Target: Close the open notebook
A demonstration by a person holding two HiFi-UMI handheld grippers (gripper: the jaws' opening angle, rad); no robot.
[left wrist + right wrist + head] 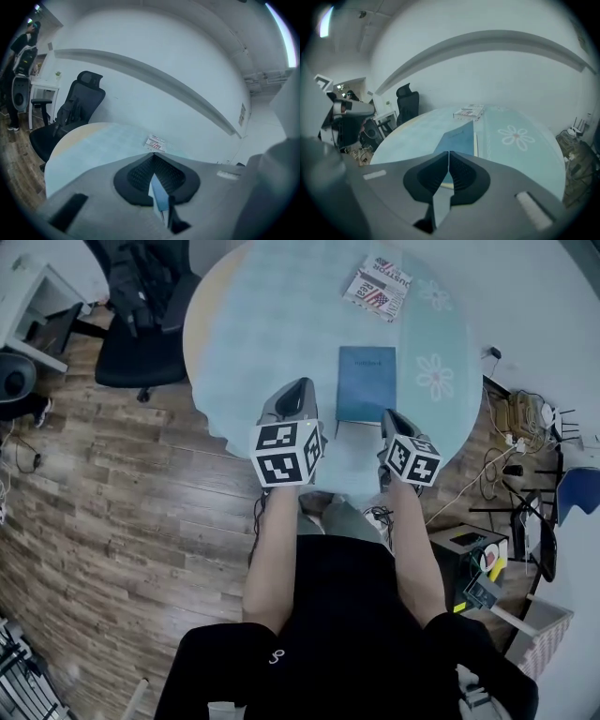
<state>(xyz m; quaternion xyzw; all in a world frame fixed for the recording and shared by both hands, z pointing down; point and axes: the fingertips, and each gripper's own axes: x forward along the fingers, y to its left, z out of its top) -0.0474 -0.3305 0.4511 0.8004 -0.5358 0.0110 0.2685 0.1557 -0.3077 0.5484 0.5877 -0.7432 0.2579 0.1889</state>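
A blue notebook [366,381] lies closed and flat on the round table's pale blue cloth [281,324], near the table's front edge. My left gripper [304,384] hovers just left of the notebook, jaws together and empty; in the left gripper view [153,155] a slice of the blue cover [161,197] shows below its tips. Off the notebook's near right corner is my right gripper [387,415], also shut with nothing in it. The right gripper view [448,152] looks along the notebook [459,138] from its near end.
A striped magazine [378,287] lies at the table's far side, beyond the notebook. A black office chair [141,324] stands left of the table. Cables and a power strip [520,427] lie on the wooden floor to the right. A person [23,42] stands far off.
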